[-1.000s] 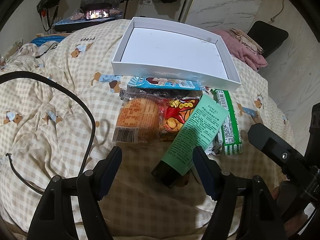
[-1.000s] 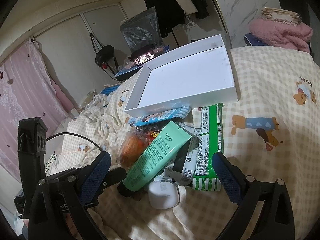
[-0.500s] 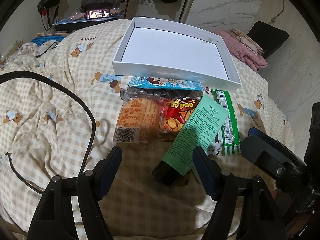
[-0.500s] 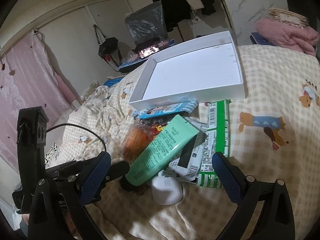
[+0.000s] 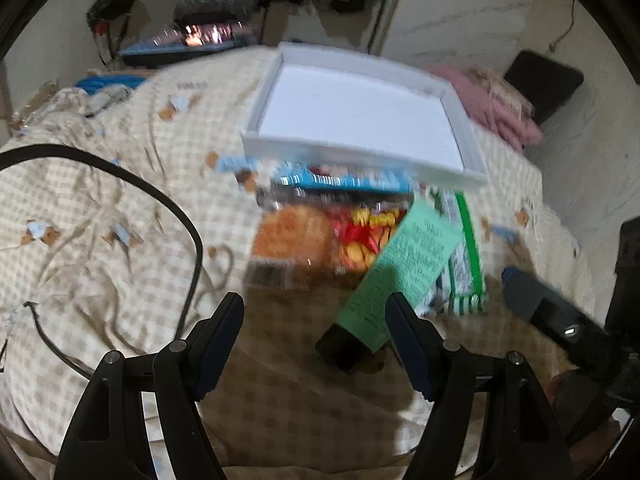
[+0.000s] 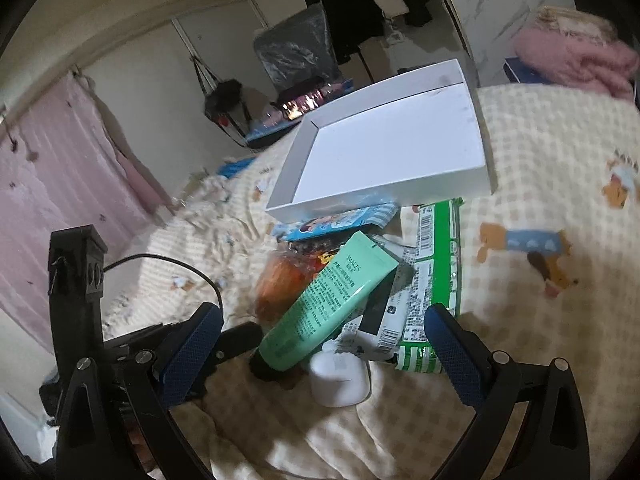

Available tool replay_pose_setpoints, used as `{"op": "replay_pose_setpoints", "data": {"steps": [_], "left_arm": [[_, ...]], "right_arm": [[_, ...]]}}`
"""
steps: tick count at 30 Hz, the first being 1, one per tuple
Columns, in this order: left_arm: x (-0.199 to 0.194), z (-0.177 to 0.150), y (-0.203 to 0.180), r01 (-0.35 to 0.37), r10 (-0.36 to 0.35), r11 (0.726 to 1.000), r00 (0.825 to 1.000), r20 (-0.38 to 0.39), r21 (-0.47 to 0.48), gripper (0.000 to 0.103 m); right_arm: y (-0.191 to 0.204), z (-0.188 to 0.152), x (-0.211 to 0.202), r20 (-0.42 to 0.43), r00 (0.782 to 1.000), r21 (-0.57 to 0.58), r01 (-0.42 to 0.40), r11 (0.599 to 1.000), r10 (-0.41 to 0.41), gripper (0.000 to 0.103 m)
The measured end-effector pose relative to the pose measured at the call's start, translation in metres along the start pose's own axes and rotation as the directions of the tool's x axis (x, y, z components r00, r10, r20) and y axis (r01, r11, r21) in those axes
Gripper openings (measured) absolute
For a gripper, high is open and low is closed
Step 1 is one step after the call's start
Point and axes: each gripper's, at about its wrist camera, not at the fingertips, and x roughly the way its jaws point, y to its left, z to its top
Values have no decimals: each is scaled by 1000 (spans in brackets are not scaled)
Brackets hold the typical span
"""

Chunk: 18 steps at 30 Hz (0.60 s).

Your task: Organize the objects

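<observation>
A pile of items lies on the checked bedspread just before an empty white tray (image 5: 360, 116) (image 6: 396, 148). A green tube with a black cap (image 5: 396, 280) (image 6: 332, 304) lies across an orange snack packet (image 5: 296, 244) (image 6: 280, 280), a blue packet (image 5: 344, 180) (image 6: 344, 220) and a green-and-white packet (image 5: 464, 256) (image 6: 436, 264). A small white case (image 6: 340, 380) sits beside the tube's cap. My left gripper (image 5: 316, 340) is open just short of the tube's cap. My right gripper (image 6: 320, 352) is open, with the cap end of the tube and the white case between its fingers, untouched.
A black cable (image 5: 176, 216) loops over the bedspread to the left of the pile. Pink folded cloth (image 5: 496, 112) (image 6: 576, 60) lies beyond the tray on the right. Clothes, bags and a pink curtain (image 6: 52, 184) stand at the room's far side.
Both views have shifted only slightly and the left view is now blurred. The right gripper has edged closer to the pile. No object moved, and both grippers remain open.
</observation>
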Motion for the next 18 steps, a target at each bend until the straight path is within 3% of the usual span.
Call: {"op": "replay_pose_setpoints", "data": {"steps": [4,9,13,18], "left_arm": [[-12,1,0,-9,9,1000,998,57,-2,78],[-10,1,-7,-13,12,1000,999,40,20,84],[-9,-1,-15,-66,63,996,997,50,58,87],[-2,-3,-10,-79,78,996,997,27,31,90]], "right_arm": [[0,2,-4,22,999,5,37,999,-37,102],[0,4,-10,60,990,17,128,992,-128,102],[10,2,-1,29,990,-42,136,990,-135,102],[5,1,-7,46,991,-30,127,991,-126,102]]}}
